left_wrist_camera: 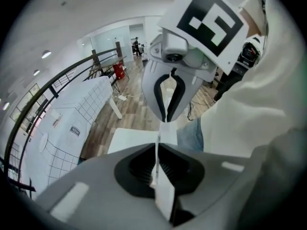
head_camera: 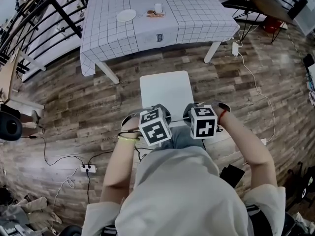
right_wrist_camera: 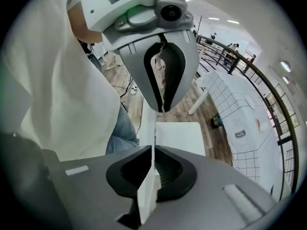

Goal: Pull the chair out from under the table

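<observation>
White chair [head_camera: 165, 90] is standing at 6 o'clock from the table [head_camera: 197, 23], apart from it; we are clamping left gripper [left_wrist_camera: 157, 169] and right gripper [right_wrist_camera: 152, 164] on its thin back edge.

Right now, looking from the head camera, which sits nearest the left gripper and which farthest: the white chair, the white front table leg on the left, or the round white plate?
1. White chair: directly ahead, its backrest clamped in the left gripper's fingers.
2. White table leg: ahead and left, on the wooden floor.
3. Round white plate: farthest, on the checked tablecloth.
</observation>
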Motion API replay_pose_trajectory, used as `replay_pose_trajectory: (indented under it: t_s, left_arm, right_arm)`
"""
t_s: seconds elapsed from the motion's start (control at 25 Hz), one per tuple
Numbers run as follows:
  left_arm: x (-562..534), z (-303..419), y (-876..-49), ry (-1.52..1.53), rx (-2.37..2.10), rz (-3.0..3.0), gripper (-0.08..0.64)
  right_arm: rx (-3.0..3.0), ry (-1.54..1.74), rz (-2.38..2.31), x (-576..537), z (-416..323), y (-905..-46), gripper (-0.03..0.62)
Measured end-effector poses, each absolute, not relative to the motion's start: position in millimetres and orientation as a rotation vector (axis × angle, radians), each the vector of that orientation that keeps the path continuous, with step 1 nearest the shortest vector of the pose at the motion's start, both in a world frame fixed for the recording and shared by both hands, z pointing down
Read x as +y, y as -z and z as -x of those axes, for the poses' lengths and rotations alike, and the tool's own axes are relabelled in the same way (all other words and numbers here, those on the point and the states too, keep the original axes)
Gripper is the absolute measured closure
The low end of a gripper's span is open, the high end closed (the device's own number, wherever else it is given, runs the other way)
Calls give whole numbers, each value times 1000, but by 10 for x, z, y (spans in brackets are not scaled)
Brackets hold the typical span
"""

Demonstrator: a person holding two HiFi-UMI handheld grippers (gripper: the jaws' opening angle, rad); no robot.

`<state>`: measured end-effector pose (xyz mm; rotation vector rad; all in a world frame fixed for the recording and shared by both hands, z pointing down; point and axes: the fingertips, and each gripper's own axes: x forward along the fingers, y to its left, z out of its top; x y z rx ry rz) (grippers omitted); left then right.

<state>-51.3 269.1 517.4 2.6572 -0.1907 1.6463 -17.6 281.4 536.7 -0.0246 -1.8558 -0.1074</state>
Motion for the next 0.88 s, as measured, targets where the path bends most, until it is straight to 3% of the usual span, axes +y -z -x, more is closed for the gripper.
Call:
replay_pose_trajectory:
  t_s: [0.88]
  left_arm:
    - [1835, 509, -4783, -892, -992, -2698, 549]
  right_arm:
    - [-2285, -52, -571, 2009, 399, -4904, 594]
